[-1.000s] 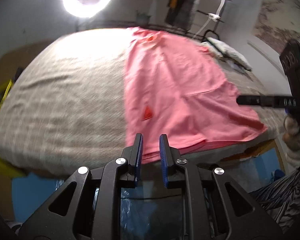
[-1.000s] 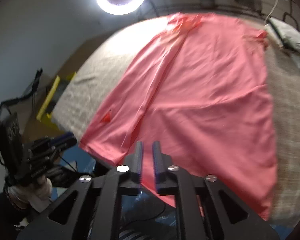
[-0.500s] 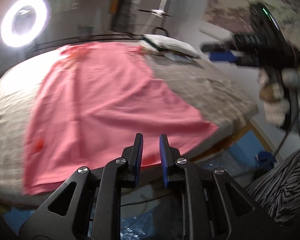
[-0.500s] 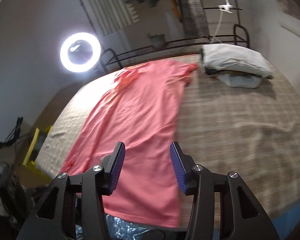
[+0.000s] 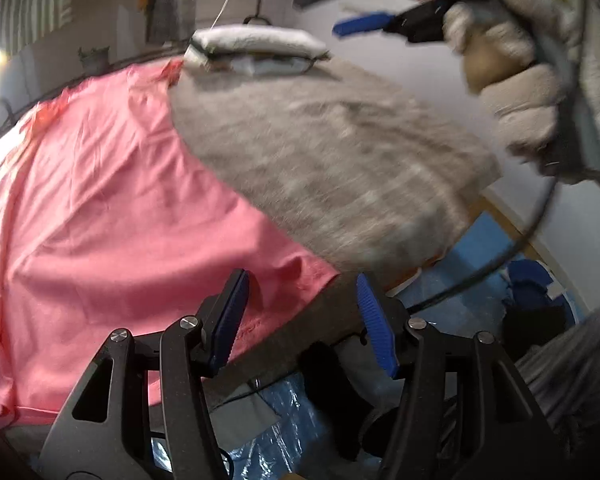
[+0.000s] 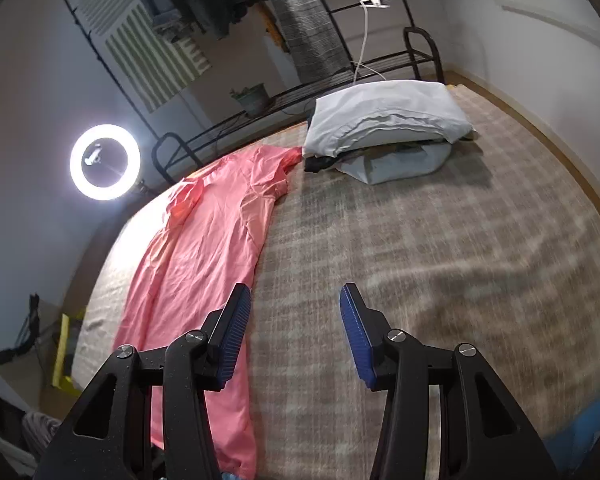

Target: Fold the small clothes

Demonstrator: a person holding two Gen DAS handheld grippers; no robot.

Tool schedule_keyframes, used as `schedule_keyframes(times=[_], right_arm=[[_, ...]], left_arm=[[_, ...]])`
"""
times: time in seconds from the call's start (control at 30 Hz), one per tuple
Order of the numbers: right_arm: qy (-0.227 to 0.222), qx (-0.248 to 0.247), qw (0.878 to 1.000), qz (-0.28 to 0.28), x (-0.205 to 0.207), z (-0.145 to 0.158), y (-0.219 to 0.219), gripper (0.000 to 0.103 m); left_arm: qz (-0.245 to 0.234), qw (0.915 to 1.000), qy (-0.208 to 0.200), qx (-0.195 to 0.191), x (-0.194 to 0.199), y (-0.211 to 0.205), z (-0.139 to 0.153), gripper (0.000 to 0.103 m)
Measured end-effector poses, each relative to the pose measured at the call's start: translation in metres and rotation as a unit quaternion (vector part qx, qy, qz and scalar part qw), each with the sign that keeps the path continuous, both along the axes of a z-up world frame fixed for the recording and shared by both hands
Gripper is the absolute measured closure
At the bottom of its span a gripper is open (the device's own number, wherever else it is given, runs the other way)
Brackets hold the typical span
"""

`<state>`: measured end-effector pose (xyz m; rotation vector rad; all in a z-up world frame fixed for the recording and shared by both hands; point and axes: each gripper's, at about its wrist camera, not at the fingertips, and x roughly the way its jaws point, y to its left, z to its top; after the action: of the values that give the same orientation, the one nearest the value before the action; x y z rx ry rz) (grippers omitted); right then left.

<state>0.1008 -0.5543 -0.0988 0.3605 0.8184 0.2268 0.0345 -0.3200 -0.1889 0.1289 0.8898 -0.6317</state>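
A pink shirt (image 5: 112, 216) lies folded lengthwise on the grey checked bedcover (image 5: 324, 160). In the right wrist view the pink shirt (image 6: 204, 256) is a long narrow strip on the left part of the bed. My left gripper (image 5: 300, 304) hovers over the shirt's near right corner at the bed edge; its jaws are opening and nothing is between them. My right gripper (image 6: 294, 316) stands open above the bedcover (image 6: 440, 248) just right of the shirt's edge, empty. The gloved hand (image 5: 516, 80) holding the right gripper shows at the upper right of the left wrist view.
A stack of white pillows and folded cloth (image 6: 384, 128) lies at the head of the bed beside the shirt's collar end. A lit ring light (image 6: 105, 162) stands to the left. Blue plastic sheeting (image 5: 284, 420) lies on the floor below the bed edge.
Both grippers swung rightwards along the bed, from the shirt's left part to its right edge. Both went from nearly shut to open. The shirt lies still.
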Motion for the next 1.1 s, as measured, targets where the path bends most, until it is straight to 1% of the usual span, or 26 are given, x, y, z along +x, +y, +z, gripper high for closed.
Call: schedule_keyframes(times=[0.03,0.07,0.13,0.23,0.3,0.37,0.4,0.47,0.57,0.63,0.8,0.93,0.97,1.1], right_arm=[[-0.001,0.0,1.0,0.007,0.003,0.0,0.001,0.058],[-0.002,0.002,1.0,0.012,0.007,-0.001,0.003,0.058],[-0.001,0.006,1.0,0.022,0.017,-0.003,0.008,0.058],[0.006,0.023,0.999,0.032,0.04,-0.008,0.015,0.058],[0.014,0.042,0.999,0.032,0.06,-0.014,0.018,0.058],[0.024,0.061,0.997,0.028,0.082,-0.021,0.022,0.058],[0.029,0.068,0.997,0.029,0.091,-0.025,0.024,0.058],[0.043,0.074,0.996,0.033,0.115,-0.035,0.033,0.058],[0.064,0.059,0.996,0.035,0.146,-0.05,0.047,0.058],[0.072,0.062,0.995,0.036,0.163,-0.06,0.053,0.058],[0.085,0.088,0.992,0.009,0.203,-0.084,0.062,0.057],[0.11,0.119,0.986,-0.028,0.231,-0.109,0.065,0.057],[0.104,0.122,0.986,-0.036,0.235,-0.109,0.065,0.057],[0.084,0.104,0.989,-0.058,0.251,-0.107,0.068,0.057]], left_arm=[[0.013,0.9999,0.002,-0.003,0.004,0.002,-0.003,0.055],[0.022,0.9997,-0.007,-0.005,0.005,0.004,-0.004,0.075],[0.035,0.9993,-0.012,0.004,0.012,0.007,-0.006,0.1],[0.038,0.9987,0.021,-0.026,0.024,0.022,-0.004,0.102],[0.048,0.9966,0.037,-0.055,0.028,0.038,0.004,0.102],[0.054,0.9942,0.045,-0.081,0.029,0.052,0.015,0.102],[0.057,0.9935,0.04,-0.09,0.028,0.06,0.021,0.102],[0.065,0.9935,0.023,-0.091,0.027,0.069,0.03,0.102],[0.083,0.9898,0.033,-0.111,0.031,0.084,0.034,0.102],[0.089,0.989,0.035,-0.113,0.034,0.088,0.033,0.102],[0.078,0.9898,0.04,-0.112,0.032,0.085,0.029,0.102],[0.075,0.9896,0.041,-0.116,0.036,0.088,0.026,0.102],[0.077,0.9891,0.042,-0.118,0.036,0.09,0.026,0.102],[0.09,0.9856,0.056,-0.131,0.039,0.103,0.019,0.102]])
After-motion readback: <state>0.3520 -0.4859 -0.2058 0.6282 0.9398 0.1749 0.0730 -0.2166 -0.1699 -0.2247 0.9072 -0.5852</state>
